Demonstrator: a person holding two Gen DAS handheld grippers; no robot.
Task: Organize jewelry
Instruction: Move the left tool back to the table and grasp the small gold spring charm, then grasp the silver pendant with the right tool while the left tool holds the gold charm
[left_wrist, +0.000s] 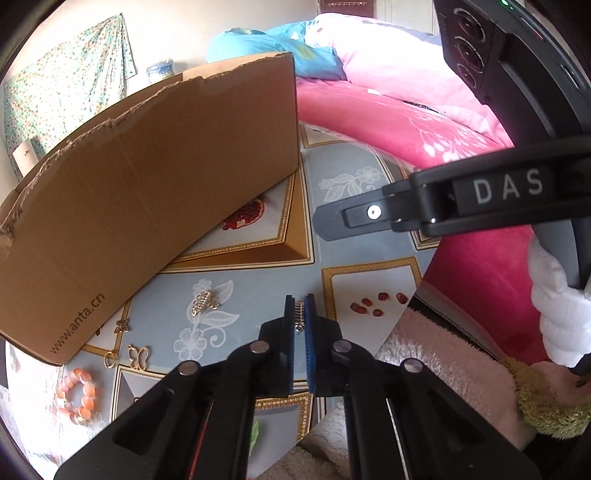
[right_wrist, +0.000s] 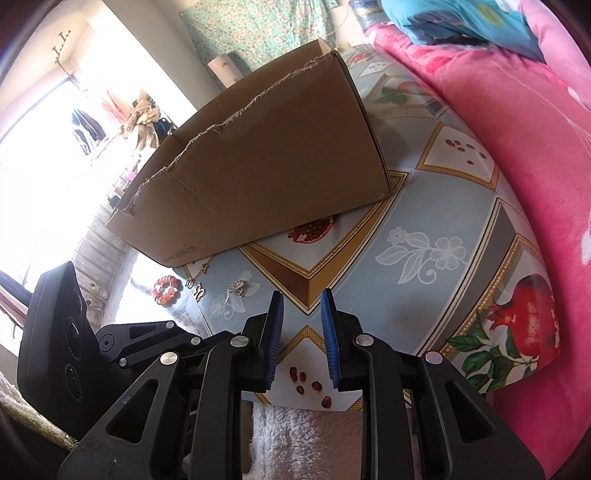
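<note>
The left tongs (left_wrist: 300, 321) clench a small gold clip (left_wrist: 299, 318); the right tongs (right_wrist: 302, 334) hang released. At ten o'clock, the cardboard box (left_wrist: 147, 192) awaits; bead bracelet (left_wrist: 78, 396) and butterfly charm (left_wrist: 138, 356) remain on the table (left_wrist: 258, 288).

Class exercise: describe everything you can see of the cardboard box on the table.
The cardboard box is plain brown corrugated card, open at the top, its flaps torn off to leave ragged edges. A web address is printed low on one side. It rests upright on the patterned tablecloth, covering part of a printed pomegranate. Small jewelry pieces lie near its printed corner; nothing visibly touches it but the cloth.
</note>
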